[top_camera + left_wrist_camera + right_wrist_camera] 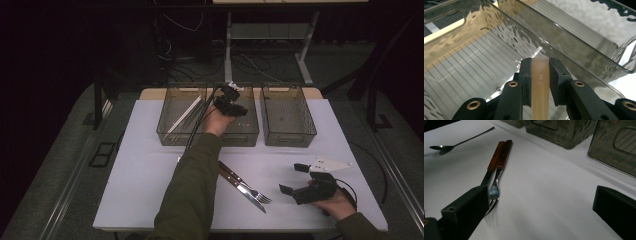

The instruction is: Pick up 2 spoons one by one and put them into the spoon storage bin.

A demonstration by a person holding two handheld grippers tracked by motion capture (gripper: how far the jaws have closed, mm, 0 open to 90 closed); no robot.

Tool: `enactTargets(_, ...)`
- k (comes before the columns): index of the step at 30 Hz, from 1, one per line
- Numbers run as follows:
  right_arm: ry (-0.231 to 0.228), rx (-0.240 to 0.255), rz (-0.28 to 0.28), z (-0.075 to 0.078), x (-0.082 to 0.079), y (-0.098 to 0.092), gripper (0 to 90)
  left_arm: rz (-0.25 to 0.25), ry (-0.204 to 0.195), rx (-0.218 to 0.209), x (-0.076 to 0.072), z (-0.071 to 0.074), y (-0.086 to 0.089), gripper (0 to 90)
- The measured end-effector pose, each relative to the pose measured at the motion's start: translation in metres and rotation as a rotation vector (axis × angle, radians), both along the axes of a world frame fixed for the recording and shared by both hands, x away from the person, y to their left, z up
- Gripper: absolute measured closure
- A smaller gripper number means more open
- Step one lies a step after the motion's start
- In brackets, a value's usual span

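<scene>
My left gripper point(228, 102) hangs over the middle clear bin point(247, 134) at the back of the table. It is shut on a flat pale tan handle point(540, 100), and the rest of that piece is hidden behind the jaws. The bin's ribbed floor point(474, 65) lies below the left gripper point(540, 75). My right gripper point(292, 178) rests low at the front right of the table, open with nothing between its fingers. A wooden-handled fork point(496, 187) and knife point(492, 162) lie side by side just beside the right gripper's point(541, 212) left finger point(466, 212).
Three clear bins stand in a row at the back. The left bin point(165, 131) holds pale sticks point(186, 115), and the right bin point(290, 137) looks bare. The fork and knife point(243, 186) lie at the front centre. A spoon point(454, 145) lies farther along the white table point(145, 170).
</scene>
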State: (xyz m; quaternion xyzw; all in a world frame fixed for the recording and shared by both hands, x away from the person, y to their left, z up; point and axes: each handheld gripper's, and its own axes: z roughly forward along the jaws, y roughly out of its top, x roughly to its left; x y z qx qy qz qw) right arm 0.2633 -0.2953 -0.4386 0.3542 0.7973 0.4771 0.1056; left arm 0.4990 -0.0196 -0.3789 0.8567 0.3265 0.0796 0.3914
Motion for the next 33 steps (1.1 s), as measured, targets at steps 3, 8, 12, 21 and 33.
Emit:
enactTargets(3,-0.001,0.002,0.0,0.0,0.0,0.0,0.9,-0.003,0.002,0.034,0.0,-0.002,-0.001,72.2)
enactTargets(8,0.0,0.005,-0.002,0.0,0.0,0.0,0.8,0.015,0.008,0.023,0.0,0.0,0.004,56.1)
enactTargets(12,-0.001,0.002,-0.002,0.0,0.001,-0.001,0.8,-0.001,-0.016,0.005,-0.007,0.011,0.012,50.6)
enactTargets(21,0.003,-0.003,-0.001,0.0,0.001,-0.001,0.8,-0.052,-0.032,-0.025,-0.044,0.028,0.04,38.6)
enactTargets(33,0.004,-0.009,-0.004,-0.001,0.001,0.0,0.8,-0.024,-0.055,-0.031,-0.105,0.023,0.09,31.0)
